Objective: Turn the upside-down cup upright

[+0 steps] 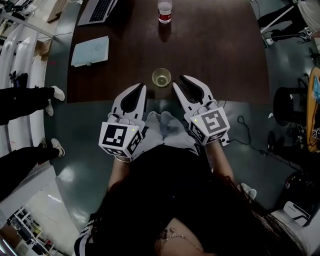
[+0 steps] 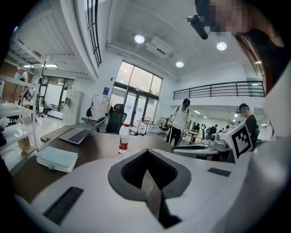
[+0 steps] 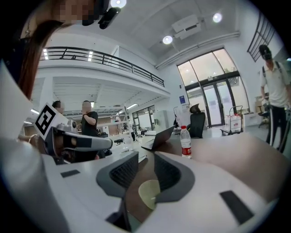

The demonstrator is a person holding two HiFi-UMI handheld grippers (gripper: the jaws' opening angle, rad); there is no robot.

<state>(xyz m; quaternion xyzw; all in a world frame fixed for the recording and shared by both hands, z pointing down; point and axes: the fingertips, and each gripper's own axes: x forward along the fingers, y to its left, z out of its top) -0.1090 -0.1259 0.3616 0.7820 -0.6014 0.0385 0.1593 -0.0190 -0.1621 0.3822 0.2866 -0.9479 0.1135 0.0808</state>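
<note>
A small pale translucent cup [image 1: 161, 78] stands on the dark brown table [image 1: 220, 55], close to its near edge. From above I cannot tell which way up it is. My left gripper [image 1: 141, 88] hangs just short of the table edge, to the cup's near left, with its jaws shut and nothing in them. My right gripper [image 1: 181, 80] is at the cup's near right, jaws a narrow gap apart and holding nothing. Neither touches the cup. In the right gripper view the cup [image 3: 149, 193] shows as a pale disc through the gap of the right gripper [image 3: 145, 157].
A water bottle [image 1: 164, 12] stands at the far middle of the table, a laptop [image 1: 98, 10] at the far left, and a pale notebook [image 1: 90, 50] nearer on the left. A person's legs [image 1: 30, 97] are at the left, and a black stool [image 1: 290, 105] and floor cables at the right.
</note>
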